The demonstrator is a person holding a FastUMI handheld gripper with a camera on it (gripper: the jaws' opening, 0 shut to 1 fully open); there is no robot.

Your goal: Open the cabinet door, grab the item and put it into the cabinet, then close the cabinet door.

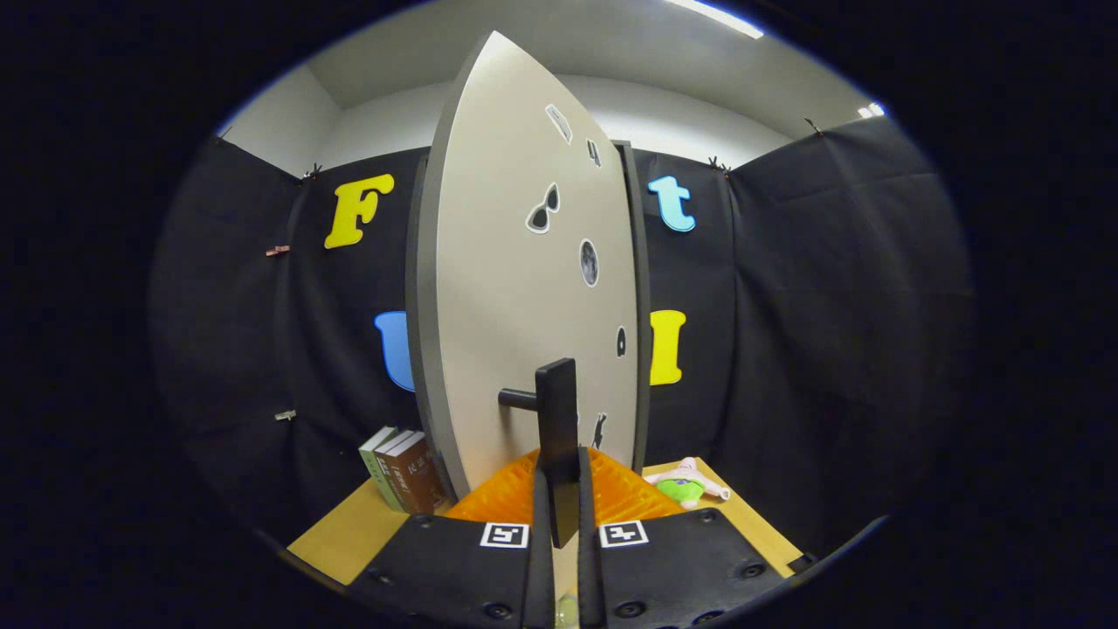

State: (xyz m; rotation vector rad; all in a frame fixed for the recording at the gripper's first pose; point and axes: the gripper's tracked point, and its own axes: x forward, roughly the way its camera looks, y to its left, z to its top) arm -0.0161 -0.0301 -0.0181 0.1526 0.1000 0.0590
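Two fingers of my gripper are pinching the cabinet door's handle, nearly closed on it, so I am judging the door-opening step underway. Left beyond the fingers, books are standing; ahead, the cabinet door is swinging partway open; right beyond them, the plush toy is lying on the table, awaiting pickup after release.

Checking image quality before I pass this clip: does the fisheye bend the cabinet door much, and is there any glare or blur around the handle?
Gripper view: the cabinet door bows into a pointed oval, strong fisheye distortion; its face is evenly lit, no glare; the handle is sharp, clamped between the gripper fingers; the ceiling light strip is blown out; the soft toy and books stay readable.
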